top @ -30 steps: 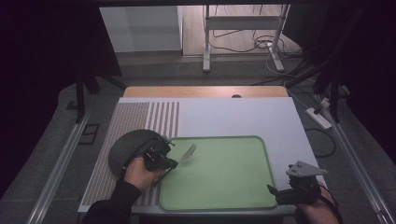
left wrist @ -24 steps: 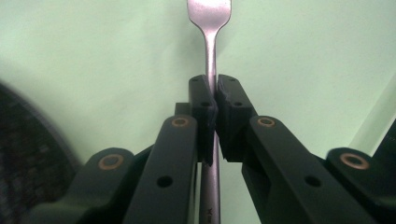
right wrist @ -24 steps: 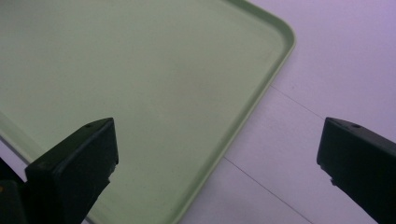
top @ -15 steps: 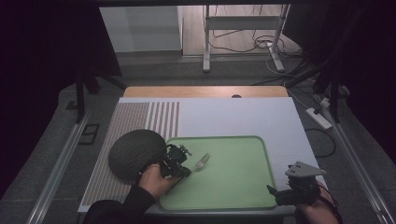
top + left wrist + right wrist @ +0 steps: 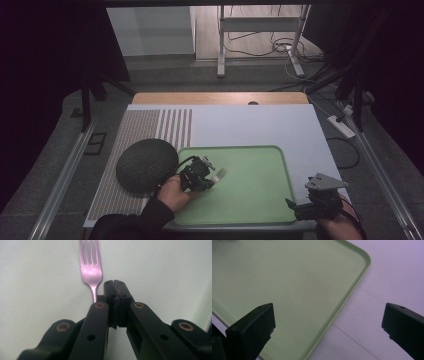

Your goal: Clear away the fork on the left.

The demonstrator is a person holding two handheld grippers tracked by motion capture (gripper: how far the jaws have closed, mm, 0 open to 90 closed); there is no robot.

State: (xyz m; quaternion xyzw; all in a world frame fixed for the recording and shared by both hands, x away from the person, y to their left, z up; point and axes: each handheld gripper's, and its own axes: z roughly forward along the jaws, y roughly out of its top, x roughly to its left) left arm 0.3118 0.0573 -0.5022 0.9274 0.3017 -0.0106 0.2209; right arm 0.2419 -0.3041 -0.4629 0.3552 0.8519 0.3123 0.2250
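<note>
Fork [image 5: 90, 267] sits pinched in my left gripper [image 5: 115, 283] over the green tray [image 5: 260, 200], seemingly by its handle, while my right gripper [image 5: 328, 315] hangs wide open near the tray's corner.

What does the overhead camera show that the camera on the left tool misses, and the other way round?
The high view alone takes in the whole table, the dark round mat beside the tray, the striped placemat, the person's left hand and the right tool at the tray's near right corner. The left tool view alone gives a close look at the fork's four tines and how the tool's black jaws stand pressed together beside its neck. Both share the fork, the left tool and the green tray.
</note>
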